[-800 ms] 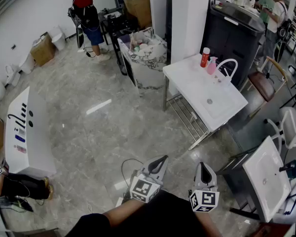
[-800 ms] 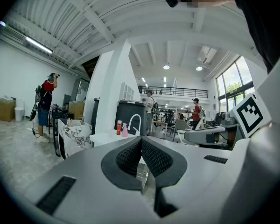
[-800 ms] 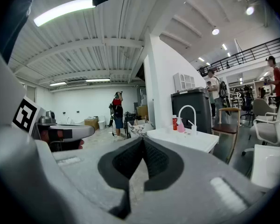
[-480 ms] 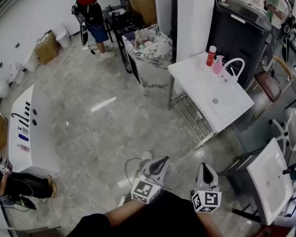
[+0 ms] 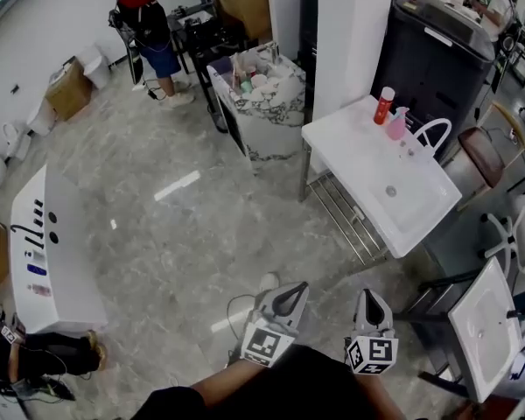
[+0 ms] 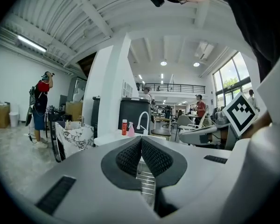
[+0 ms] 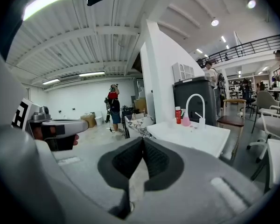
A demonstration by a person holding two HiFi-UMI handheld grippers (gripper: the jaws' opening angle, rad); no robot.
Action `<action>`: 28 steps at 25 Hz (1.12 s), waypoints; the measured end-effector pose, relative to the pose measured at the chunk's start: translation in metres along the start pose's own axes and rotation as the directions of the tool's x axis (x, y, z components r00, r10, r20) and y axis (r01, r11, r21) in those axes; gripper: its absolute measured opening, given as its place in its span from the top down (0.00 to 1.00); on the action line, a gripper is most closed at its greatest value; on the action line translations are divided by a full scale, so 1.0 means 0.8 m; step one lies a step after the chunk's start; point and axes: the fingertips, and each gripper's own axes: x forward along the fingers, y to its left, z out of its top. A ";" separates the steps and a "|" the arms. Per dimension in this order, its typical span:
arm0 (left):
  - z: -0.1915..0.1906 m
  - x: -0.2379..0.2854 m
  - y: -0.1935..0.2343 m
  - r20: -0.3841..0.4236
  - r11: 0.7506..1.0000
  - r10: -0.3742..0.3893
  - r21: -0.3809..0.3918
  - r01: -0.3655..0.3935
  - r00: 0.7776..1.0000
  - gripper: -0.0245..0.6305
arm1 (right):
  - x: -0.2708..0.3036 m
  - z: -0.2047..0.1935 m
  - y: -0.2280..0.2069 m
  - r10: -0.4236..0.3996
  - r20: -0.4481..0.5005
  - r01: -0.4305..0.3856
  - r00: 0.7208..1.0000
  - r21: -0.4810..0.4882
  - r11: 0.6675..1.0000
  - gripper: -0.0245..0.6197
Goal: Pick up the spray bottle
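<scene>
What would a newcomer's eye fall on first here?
The white washbasin right of centre, with a pink spray bottle and a red bottle at its far edge. Low in the head view, the left tool and right tool point toward it, both shut and empty, well short of it.

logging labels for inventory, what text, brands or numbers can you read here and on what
No words or numbers can be read anywhere.
red bottle: label too small to read.
pink spray bottle: no print can be made out.
left gripper and right gripper: black-and-white square markers only, no letters.
</scene>
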 end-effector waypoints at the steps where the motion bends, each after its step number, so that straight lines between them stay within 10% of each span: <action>1: 0.003 0.006 0.020 -0.004 1.000 0.002 -0.021 -0.002 1.000 0.94 | 0.022 0.004 0.004 -0.005 -0.006 0.005 1.000 0.001 1.000 0.96; 16: 0.049 0.116 0.258 0.003 0.978 -0.202 -0.055 0.202 0.979 0.94 | 0.237 0.104 0.027 -0.264 -0.026 0.265 0.964 0.039 0.963 0.96; 28: 0.036 0.158 0.341 -0.033 0.967 -0.249 -0.061 0.247 0.968 0.94 | 0.321 0.126 0.040 -0.308 -0.016 0.308 0.951 0.050 0.950 0.96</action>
